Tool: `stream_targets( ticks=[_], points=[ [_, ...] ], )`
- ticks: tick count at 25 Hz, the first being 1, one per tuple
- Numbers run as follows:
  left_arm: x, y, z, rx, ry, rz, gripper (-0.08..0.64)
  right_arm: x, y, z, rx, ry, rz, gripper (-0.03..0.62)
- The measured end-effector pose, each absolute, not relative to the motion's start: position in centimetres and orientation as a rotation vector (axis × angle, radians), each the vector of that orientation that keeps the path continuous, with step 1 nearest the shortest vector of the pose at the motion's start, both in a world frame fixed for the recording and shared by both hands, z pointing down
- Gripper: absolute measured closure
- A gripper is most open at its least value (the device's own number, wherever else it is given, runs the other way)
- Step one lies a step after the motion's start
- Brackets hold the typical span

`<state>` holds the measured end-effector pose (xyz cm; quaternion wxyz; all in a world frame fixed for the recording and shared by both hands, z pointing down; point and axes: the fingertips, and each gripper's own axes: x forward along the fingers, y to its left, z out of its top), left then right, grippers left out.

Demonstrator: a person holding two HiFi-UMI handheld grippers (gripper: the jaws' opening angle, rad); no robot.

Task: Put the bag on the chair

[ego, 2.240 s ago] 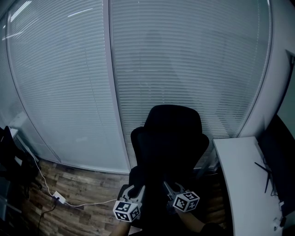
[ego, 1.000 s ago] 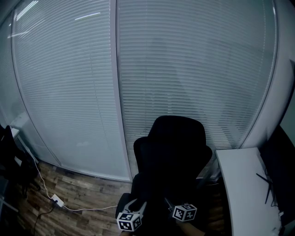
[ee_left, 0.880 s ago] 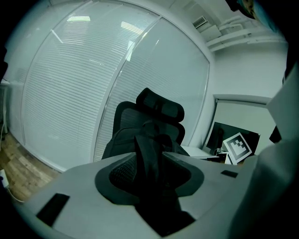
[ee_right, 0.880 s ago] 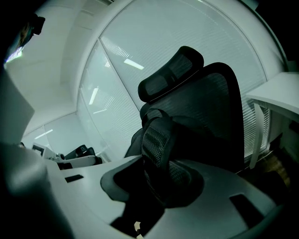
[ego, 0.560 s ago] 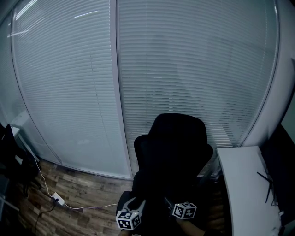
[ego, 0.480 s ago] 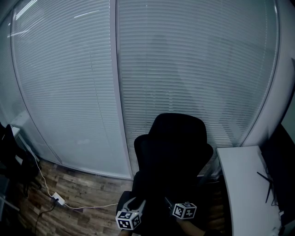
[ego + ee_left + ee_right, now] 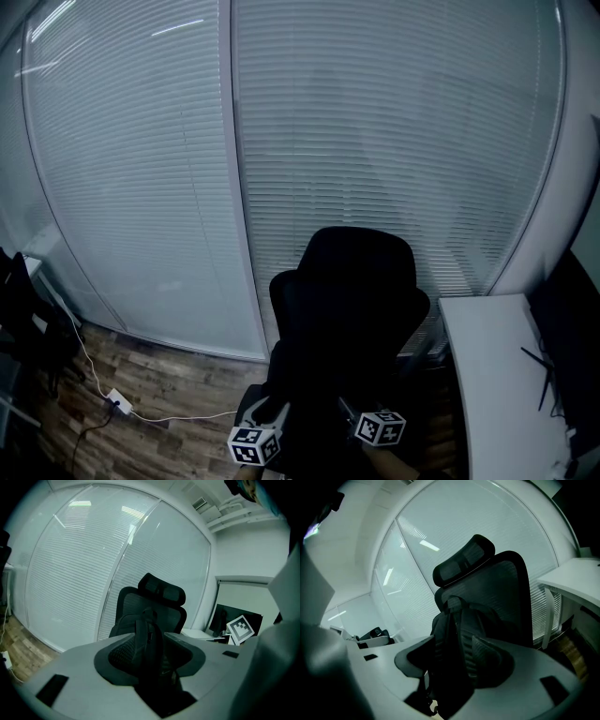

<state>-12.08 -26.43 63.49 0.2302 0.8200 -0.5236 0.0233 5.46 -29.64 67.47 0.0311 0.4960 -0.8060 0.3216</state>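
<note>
Left tongs (image 7: 151,651) stand apart and have just been opening; a strap (image 7: 148,629) of the bag runs up between them, pads not pressing on it as far as I can see. Right tongs (image 7: 454,662) are the same: wide apart, just been opening, the other strap (image 7: 461,620) in the gap but loose. The bag (image 7: 445,634) sits right ahead of both tongs, upright on the seat and leaning back on the chair (image 7: 506,592). It looks to be standing by itself. My read: placing is done and the release is done or nearly so. What's left is to pull both tongs back off the straps and check that the bag doesn't tip forward. Main snag risk is a strap catching on a tong on the way out. In the head view the bag is black on black and can't be told from the chair. A white bench (image 7: 487,375) is near on the right of the right tongs, clear of the way out. The blinds (image 7: 375,141) are beyond the chair. The wood floor (image 7: 169,394) lies to the left of the left tongs, with a white cable (image 7: 178,414) and plug (image 7: 119,403), well apart. Nothing blocks the way back.
</note>
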Motion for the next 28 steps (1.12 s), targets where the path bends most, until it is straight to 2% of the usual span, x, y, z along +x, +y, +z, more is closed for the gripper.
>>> stream_targets(
  ticks=[14, 20, 25, 28],
  points=[
    [-9.1, -22.3, 60.0, 2.301, -1.473, 0.061, 0.382, 7.1, -25.6, 60.9, 1.391, -2.701, 0.838, 0.370],
    [-8.5, -20.1, 58.8, 2.309, -1.550, 0.025, 0.426, 8.8, -23.2, 58.6, 1.352, -2.758, 0.776, 0.371],
    [-7.7, -17.7, 56.5, 2.325, -1.600, -0.022, 0.482, 9.9, -20.9, 55.7, 1.330, -2.848, 0.690, 0.487],
    [-7.1, -16.1, 55.6, 2.344, -1.628, -0.047, 0.501, 10.6, -19.3, 54.3, 1.302, -2.897, 0.643, 0.517]
  ],
)
